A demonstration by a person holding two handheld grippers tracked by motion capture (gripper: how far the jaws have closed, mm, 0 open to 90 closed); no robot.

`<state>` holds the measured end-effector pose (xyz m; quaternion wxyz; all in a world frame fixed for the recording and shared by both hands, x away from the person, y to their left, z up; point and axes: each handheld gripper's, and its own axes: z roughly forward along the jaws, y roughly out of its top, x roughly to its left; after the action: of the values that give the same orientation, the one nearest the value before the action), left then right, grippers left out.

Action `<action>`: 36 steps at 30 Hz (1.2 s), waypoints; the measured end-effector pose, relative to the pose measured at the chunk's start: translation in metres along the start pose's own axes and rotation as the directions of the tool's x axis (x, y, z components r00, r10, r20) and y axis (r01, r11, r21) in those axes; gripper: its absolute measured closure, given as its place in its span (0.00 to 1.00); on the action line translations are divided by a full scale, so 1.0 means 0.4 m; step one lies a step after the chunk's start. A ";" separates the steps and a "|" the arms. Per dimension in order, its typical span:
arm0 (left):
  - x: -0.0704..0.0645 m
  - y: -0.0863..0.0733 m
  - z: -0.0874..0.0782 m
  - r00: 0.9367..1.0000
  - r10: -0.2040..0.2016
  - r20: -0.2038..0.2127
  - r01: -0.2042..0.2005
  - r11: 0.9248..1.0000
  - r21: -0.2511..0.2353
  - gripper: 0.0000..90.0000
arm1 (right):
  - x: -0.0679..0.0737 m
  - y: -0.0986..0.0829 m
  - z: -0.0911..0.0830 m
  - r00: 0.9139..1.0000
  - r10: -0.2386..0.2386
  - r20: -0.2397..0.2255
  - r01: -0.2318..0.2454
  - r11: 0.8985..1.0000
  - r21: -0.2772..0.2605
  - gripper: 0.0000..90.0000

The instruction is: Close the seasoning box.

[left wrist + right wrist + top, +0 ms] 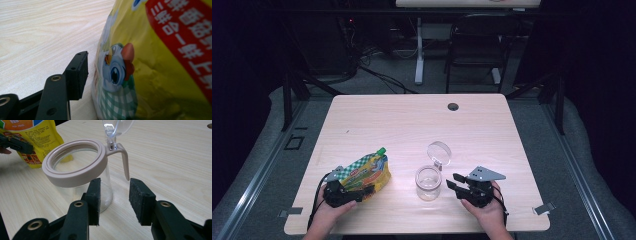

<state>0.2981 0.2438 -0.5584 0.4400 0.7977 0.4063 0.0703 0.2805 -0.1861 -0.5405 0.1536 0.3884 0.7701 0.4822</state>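
Observation:
A yellow pouch (368, 171) with a green cap lies at the front left of the table, its cap pointing away. My left gripper (362, 191) is at the pouch's near end. In the left gripper view one finger (77, 72) stands a small gap off the pouch (155, 65), which hides the other finger. A clear glass jar (428, 182) with a beige ring and a clear flip lid (439, 151) swung open stands at front centre. My right gripper (452, 181) is open just right of the jar (72, 176). The ring's tab hangs above the gap between the jaws of the right gripper (115, 187).
The wooden table (412, 125) has a round cable hole (453, 106) near its far edge. Metal clips (544, 208) sit at the front corners. A dark chair (482, 45) and a desk leg stand beyond the table. The pouch (37, 135) lies behind the jar.

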 end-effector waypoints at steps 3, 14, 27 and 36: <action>0.004 -0.002 0.003 1.000 -0.005 0.016 0.005 1.000 -0.006 0.47 | 0.000 0.000 0.000 1.000 -0.002 -0.002 0.002 1.000 0.000 0.69; -0.005 -0.002 0.010 0.999 0.003 0.039 -0.003 1.000 -0.013 0.52 | 0.001 -0.001 0.003 1.000 -0.009 -0.001 0.009 1.000 0.005 0.69; -0.015 0.002 0.015 0.999 0.011 0.035 -0.011 1.000 -0.010 0.52 | 0.003 -0.003 0.004 1.000 -0.008 -0.002 0.008 1.000 0.011 0.68; -0.005 0.007 0.019 0.999 -0.006 0.041 0.006 1.000 -0.011 0.49 | 0.003 -0.005 0.005 1.000 -0.008 -0.001 0.008 1.000 0.011 0.68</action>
<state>0.3021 0.2369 -0.5604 0.4528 0.7954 0.3991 0.0549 0.2800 -0.1843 -0.5432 0.1530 0.3859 0.7743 0.4776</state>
